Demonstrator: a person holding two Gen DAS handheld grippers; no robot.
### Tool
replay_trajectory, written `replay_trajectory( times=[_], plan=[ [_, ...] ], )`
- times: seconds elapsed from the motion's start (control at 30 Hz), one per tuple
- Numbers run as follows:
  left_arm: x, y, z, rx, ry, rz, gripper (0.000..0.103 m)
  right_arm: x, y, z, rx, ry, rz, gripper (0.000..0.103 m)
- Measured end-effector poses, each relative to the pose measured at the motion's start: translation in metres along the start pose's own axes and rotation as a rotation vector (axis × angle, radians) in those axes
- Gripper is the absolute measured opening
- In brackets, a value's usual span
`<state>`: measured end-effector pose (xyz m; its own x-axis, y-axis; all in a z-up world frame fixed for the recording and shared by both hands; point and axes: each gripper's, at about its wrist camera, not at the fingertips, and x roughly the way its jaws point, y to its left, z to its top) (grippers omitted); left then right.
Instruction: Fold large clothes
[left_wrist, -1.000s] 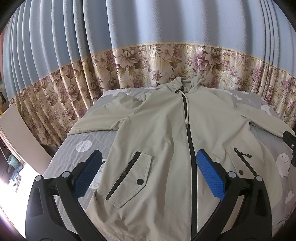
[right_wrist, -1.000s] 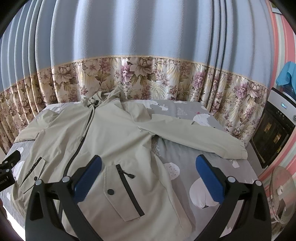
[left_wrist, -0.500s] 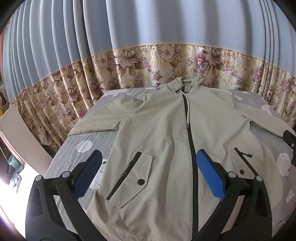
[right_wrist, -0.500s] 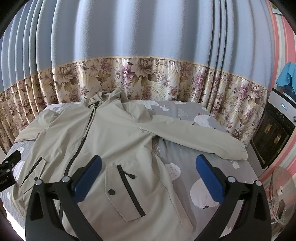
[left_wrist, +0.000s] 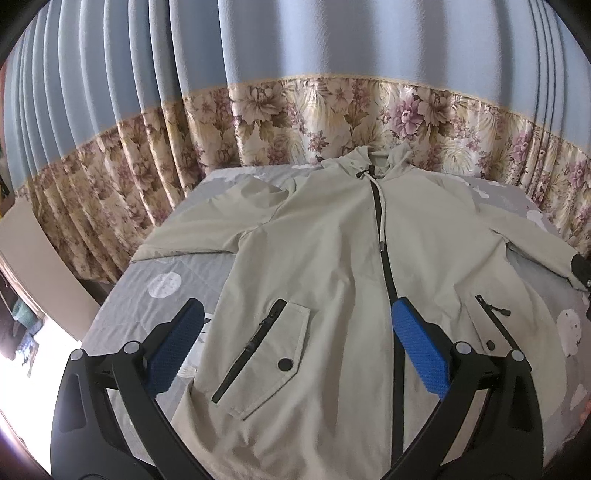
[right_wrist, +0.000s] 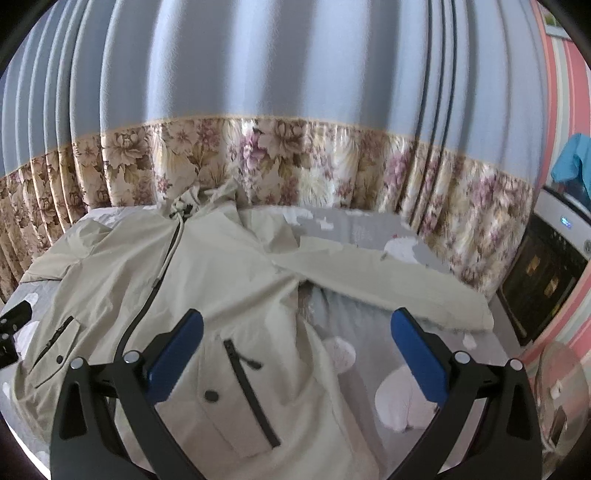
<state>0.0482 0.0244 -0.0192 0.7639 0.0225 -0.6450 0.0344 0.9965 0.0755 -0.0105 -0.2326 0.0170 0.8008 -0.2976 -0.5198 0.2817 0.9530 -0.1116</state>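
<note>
A beige hooded jacket (left_wrist: 332, 251) with a black zip lies face up and spread flat on the bed, sleeves out to both sides; it also shows in the right wrist view (right_wrist: 207, 273). My left gripper (left_wrist: 295, 321) is open and empty above the jacket's lower left pocket (left_wrist: 266, 354). My right gripper (right_wrist: 295, 328) is open and empty above the jacket's right side, near the right pocket (right_wrist: 240, 391). The right sleeve (right_wrist: 388, 284) stretches toward the bed's right edge. The left sleeve (left_wrist: 207, 229) lies toward the left edge.
The bed has a grey patterned sheet (left_wrist: 166, 280). Blue and floral curtains (left_wrist: 295, 110) hang close behind the bed. A beige board (left_wrist: 40, 266) stands at the left. A dark appliance (right_wrist: 543, 273) and a fan (right_wrist: 557, 398) stand at the right.
Both grippers have drawn slightly back and up from the jacket, so a bit more of it shows. The jacket has not moved and both grippers stay open.
</note>
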Motion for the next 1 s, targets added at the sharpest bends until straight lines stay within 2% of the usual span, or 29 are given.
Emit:
replay_trajectory(
  times=[0.07, 0.17, 0.23, 0.33, 0.4, 0.5, 0.63, 0.77, 0.9, 1.0],
  plan=[
    [0.008, 0.008, 0.004, -0.011, 0.011, 0.018, 0.100, 0.008, 0.002, 0.002, -0.046, -0.022, 0.036, 0.102],
    [0.026, 0.028, 0.013, -0.049, 0.023, 0.068, 0.100, 0.026, -0.001, 0.004, -0.047, -0.026, 0.089, 0.102],
    [0.044, 0.046, 0.020, -0.080, 0.051, 0.069, 0.100, 0.042, -0.002, 0.005, -0.045, 0.016, 0.097, 0.102],
    [0.069, 0.075, 0.032, -0.147, 0.074, 0.090, 0.100, 0.065, -0.010, 0.012, -0.022, 0.060, 0.076, 0.102],
    [0.082, 0.091, 0.041, -0.165, 0.070, 0.117, 0.100, 0.073, -0.018, 0.020, 0.000, 0.042, 0.081, 0.102],
    [0.108, 0.121, 0.059, -0.197, 0.056, 0.197, 0.100, 0.082, -0.030, 0.031, 0.028, -0.019, 0.002, 0.102],
    [0.151, 0.169, 0.076, -0.284, 0.106, 0.207, 0.100, 0.105, -0.033, 0.037, -0.023, 0.004, -0.068, 0.102],
    [0.206, 0.222, 0.086, -0.373, 0.179, 0.293, 0.100, 0.125, -0.029, 0.038, -0.059, 0.038, -0.055, 0.102],
    [0.245, 0.265, 0.081, -0.493, 0.256, 0.250, 0.100, 0.136, -0.027, 0.037, -0.064, 0.054, -0.068, 0.102],
    [0.266, 0.285, 0.074, -0.569, 0.302, 0.200, 0.086, 0.141, -0.027, 0.038, -0.059, 0.056, -0.075, 0.101]
  ],
)
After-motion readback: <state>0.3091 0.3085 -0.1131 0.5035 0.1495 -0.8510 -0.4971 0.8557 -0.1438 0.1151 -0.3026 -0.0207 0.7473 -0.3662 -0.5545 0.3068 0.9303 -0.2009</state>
